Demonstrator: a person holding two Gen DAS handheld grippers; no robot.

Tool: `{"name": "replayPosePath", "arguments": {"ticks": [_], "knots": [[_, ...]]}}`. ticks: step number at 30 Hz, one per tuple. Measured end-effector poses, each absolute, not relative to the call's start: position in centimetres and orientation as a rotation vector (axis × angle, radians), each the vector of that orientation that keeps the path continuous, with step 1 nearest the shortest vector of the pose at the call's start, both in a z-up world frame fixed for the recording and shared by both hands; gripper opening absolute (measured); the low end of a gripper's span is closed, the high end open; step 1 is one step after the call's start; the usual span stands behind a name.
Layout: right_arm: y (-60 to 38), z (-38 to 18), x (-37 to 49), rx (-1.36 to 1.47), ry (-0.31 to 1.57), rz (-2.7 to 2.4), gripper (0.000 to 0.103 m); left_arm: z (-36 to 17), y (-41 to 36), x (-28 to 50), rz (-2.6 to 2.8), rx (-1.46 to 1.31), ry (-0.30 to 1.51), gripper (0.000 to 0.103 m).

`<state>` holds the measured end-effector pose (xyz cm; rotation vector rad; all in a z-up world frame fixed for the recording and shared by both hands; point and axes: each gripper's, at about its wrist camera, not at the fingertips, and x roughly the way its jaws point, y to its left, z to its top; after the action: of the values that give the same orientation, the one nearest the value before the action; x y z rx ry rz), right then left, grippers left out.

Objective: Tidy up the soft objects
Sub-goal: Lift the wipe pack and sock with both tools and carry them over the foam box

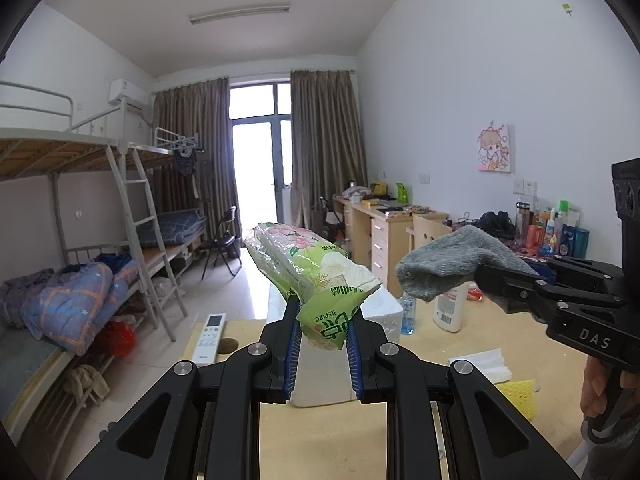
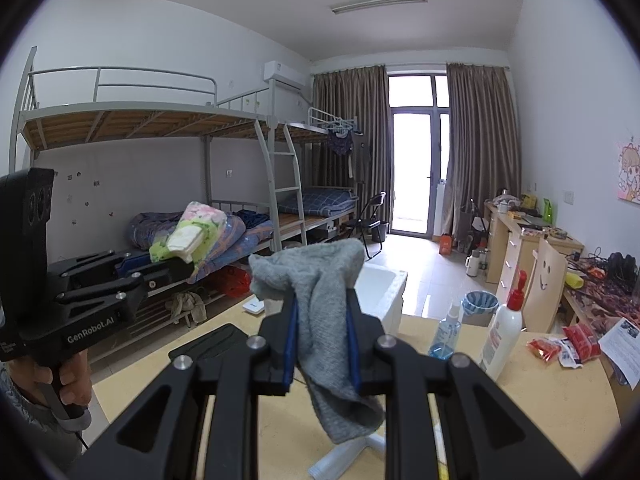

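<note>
Both jaws are clamped: our left gripper (image 1: 323,334) pinches only the tissue pack's (image 1: 310,264) tail, our right gripper (image 2: 322,334) at 3 o'clock the grey sock (image 2: 320,280), both held aloft over the table (image 1: 320,432), so we risk the top-heavy pack slipping free.

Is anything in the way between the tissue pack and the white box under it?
Nothing visible blocks it. The left tool is shut on the tissue pack, held up in the air just above the open white box. The right tool, off to the side, holds the grey sock, not over the box.
</note>
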<state>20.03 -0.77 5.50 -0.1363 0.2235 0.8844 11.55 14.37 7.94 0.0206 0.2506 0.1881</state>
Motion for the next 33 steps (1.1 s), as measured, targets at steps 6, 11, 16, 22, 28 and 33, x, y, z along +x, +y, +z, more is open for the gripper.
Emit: {"name": "replayPosePath", "arguments": {"ticks": [6,11,16,22,28,33], "knots": [[-0.2,5.6,21.4,-0.153,0.224,0.862,0.025,7.8,14.7,13.3,0.163,0.03,0.268,0.022],[1.3,5.5,23.0,-0.172,0.247,0.845,0.025,7.9,15.7,15.6,0.159,0.024,0.297,0.022],[2.6,5.9,25.6,-0.169,0.275,0.847,0.025,8.1,16.7,18.5,0.146,0.016,0.312,0.022],[3.9,5.8,27.9,-0.152,0.3,0.857,0.025,8.2,17.3,21.6,0.137,0.026,0.324,0.022],[5.1,5.5,29.6,-0.142,0.323,0.85,0.025,7.6,18.8,24.0,0.145,0.02,0.345,0.022],[5.8,5.4,29.9,-0.145,0.326,0.849,0.025,7.2,19.7,25.1,0.152,0.01,0.36,0.022]]}}
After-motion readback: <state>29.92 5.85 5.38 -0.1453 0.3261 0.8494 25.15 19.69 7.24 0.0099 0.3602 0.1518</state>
